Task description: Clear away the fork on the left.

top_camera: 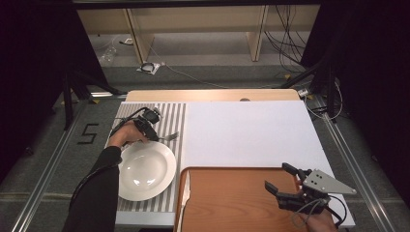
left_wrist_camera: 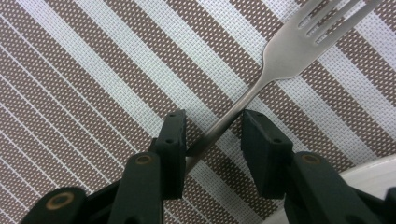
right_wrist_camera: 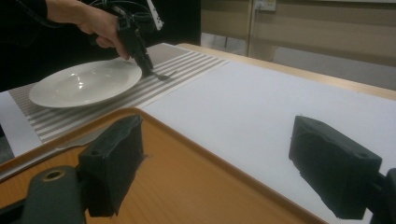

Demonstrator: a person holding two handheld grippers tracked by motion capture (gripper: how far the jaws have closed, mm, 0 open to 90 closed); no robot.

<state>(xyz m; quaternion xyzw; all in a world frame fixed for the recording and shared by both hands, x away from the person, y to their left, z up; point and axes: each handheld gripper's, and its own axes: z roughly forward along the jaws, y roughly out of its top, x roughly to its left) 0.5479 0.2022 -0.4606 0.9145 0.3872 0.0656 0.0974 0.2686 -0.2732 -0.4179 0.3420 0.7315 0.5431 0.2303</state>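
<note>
Fork: stainless, lying flat on striped placemat, just beyond rim of white plate.

High view. Left gripper lowered over fork handle, tines projecting past the fingers toward the bare white surface. Plate directly on the near side of the fingers, on the same mat. Right gripper hovering over the right part of wooden tray, well apart from fork; fingers spread, nothing between them. Pale object, possibly a napkin, along tray's left edge; too small to tell.

Left gripper view. Fork handle running diagonally between the two fingers, tines beyond the fingertips at upper right. Handle close against one finger, visible gap to the other; fingers partly drawn in but not yet clamped, so counted as released. Fork flat on placemat. Plate rim just outside the far finger.

Right gripper view. Right gripper with fingers wide apart, released, tray beneath them. Plate, fork and left gripper far ahead of the fingertips, across the surface.

Progress, judged: early. Done: fingers set astride the handle. Left: closing on the handle, lifting, carrying fork to wherever it belongs, likely the tray.
</note>
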